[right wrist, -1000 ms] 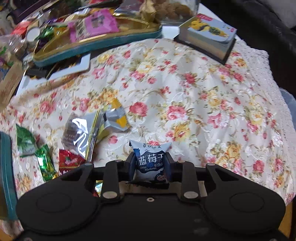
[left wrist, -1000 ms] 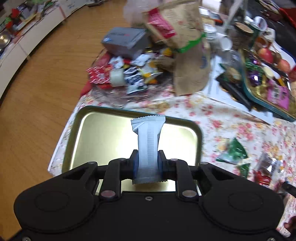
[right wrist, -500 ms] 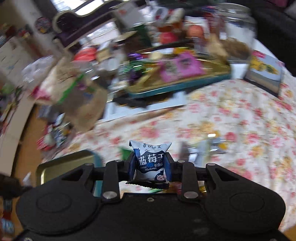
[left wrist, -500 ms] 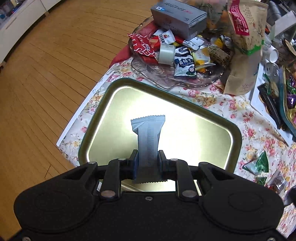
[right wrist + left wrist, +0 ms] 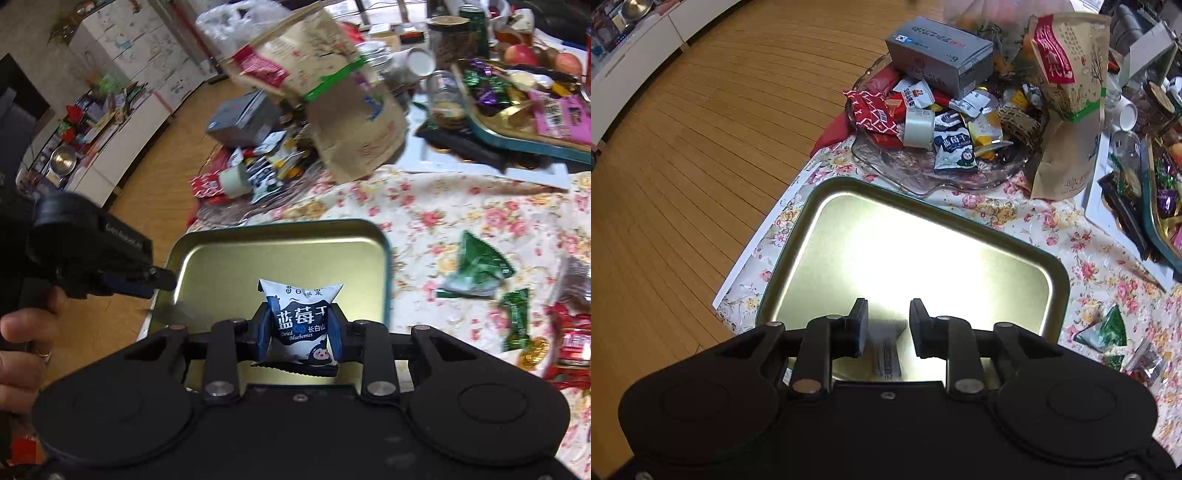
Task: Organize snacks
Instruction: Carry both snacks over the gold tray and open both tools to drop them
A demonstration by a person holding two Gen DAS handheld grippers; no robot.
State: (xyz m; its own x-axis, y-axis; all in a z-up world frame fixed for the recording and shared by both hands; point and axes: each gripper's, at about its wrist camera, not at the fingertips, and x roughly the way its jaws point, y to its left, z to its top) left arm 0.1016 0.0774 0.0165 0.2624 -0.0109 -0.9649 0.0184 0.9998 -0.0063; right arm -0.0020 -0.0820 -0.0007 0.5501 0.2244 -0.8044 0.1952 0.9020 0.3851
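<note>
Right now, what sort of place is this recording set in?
Probably a home living or dining room: a floral tablecloth crowded with snacks, a wooden plank floor, and low white cabinets piled with household clutter.

We see a warm wooden plank floor [image 5: 701, 155] — low white cabinets [image 5: 646, 40] line the far wall.

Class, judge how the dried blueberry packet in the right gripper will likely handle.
The dried blueberry packet looks puffed, so probably light and squashy. Its glossy film may slip in the right gripper. Flat-bottomed, it seems unlikely to roll.
</note>
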